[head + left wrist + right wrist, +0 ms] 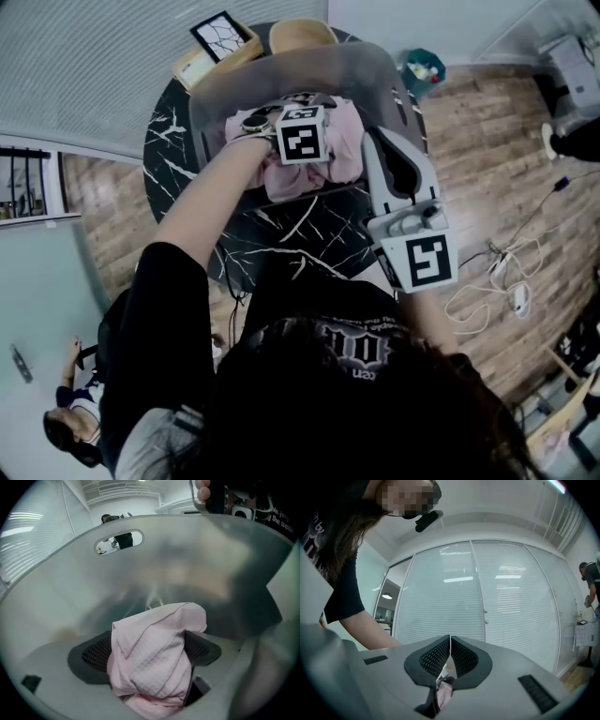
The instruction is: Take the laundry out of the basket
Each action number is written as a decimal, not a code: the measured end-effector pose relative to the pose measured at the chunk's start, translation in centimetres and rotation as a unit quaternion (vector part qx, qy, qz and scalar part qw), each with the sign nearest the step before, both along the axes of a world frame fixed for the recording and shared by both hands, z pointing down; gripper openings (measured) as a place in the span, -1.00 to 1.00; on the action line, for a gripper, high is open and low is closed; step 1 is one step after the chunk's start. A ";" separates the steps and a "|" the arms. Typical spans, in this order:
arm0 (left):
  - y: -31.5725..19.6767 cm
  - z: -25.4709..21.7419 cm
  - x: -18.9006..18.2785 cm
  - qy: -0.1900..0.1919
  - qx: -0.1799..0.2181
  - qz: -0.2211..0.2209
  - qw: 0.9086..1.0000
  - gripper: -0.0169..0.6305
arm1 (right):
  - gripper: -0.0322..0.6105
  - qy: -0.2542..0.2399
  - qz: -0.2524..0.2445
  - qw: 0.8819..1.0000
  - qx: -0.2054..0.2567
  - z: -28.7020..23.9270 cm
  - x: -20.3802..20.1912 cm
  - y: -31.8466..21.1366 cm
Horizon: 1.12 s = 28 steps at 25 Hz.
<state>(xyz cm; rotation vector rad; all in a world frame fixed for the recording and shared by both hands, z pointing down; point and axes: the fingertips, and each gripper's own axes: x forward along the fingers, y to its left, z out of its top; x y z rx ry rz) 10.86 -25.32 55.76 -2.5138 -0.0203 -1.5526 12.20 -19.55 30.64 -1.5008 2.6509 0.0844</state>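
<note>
A grey plastic laundry basket (281, 70) stands on the round black marble table (178, 131) with pink laundry (342, 150) in it. My left gripper, seen by its marker cube (302, 134), reaches down into the basket. In the left gripper view its jaws (150, 639) stand wide, and a bunched pink waffle cloth (154, 663) sits loosely between them in front of the basket wall (187, 564). My right gripper (375, 141) lies at the basket's right rim. Its jaws (450, 639) are shut, with a strip of pink cloth (443, 693) caught low between the pads.
Behind the basket on the table are a wooden tray with a framed picture (220, 42) and a wooden bowl (302, 35). A teal bin (424, 67) and loose cables (497, 281) are on the wood floor at the right. A person (75, 422) sits at the lower left.
</note>
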 end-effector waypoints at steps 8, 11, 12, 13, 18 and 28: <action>-0.4 2.7 -0.3 -0.033 -0.043 -0.031 0.998 0.71 | -0.81 0.001 -0.001 1.000 -0.001 0.1 0.1 -0.2; 0.1 3.9 -0.7 -0.053 -0.077 -0.043 0.995 0.73 | -0.81 0.001 0.001 1.000 -0.002 0.2 0.2 -0.4; 0.2 4.1 -0.9 -0.057 -0.087 -0.046 0.994 0.73 | -0.81 0.000 0.001 1.000 -0.002 0.2 0.3 -0.4; 0.3 4.3 -1.0 -0.060 -0.094 -0.050 0.992 0.73 | -0.81 0.000 0.001 1.000 -0.002 0.2 0.3 -0.5; 0.8 4.8 -1.6 -0.069 -0.124 -0.065 0.988 0.73 | -0.81 0.000 0.000 1.000 -0.003 0.2 0.2 -0.5; 1.5 5.3 -1.2 -0.081 -0.147 -0.060 0.984 0.40 | -0.81 -0.002 -0.003 1.000 -0.004 0.0 0.2 -0.6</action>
